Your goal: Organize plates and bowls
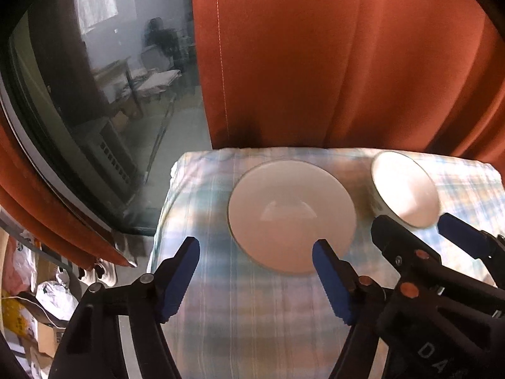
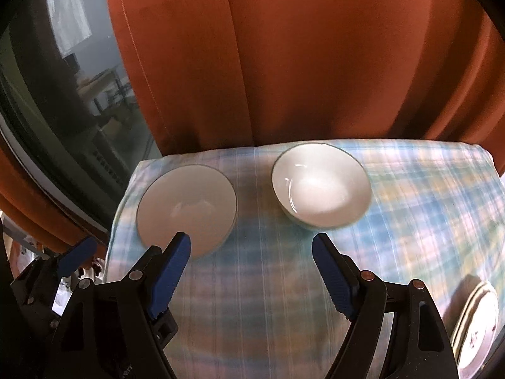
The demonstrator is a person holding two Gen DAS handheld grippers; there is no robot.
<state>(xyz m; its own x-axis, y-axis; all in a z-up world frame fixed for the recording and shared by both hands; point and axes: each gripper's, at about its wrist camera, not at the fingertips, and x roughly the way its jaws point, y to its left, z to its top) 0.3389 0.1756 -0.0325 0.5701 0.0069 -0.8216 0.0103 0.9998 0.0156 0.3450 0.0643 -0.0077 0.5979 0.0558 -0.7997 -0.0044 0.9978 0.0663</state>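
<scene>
Two white bowls stand on a table with a pale blue plaid cloth (image 1: 252,315). The wide shallow bowl (image 1: 292,214) (image 2: 186,205) is on the left and the deeper bowl (image 1: 405,189) (image 2: 320,186) on the right, with a gap between them. My left gripper (image 1: 255,249) hangs open above the cloth just short of the shallow bowl, its right fingertip over the near rim. My right gripper (image 2: 252,241) (image 1: 413,224) is open too, near the deeper bowl's front edge. Nothing sits between either pair of jaws.
A stack of plates with a flower pattern (image 2: 476,325) lies at the table's near right corner. An orange curtain (image 1: 331,63) hangs right behind the table. A dark window (image 1: 110,110) is at the left, and bags and boxes (image 1: 38,300) lie on the floor below it.
</scene>
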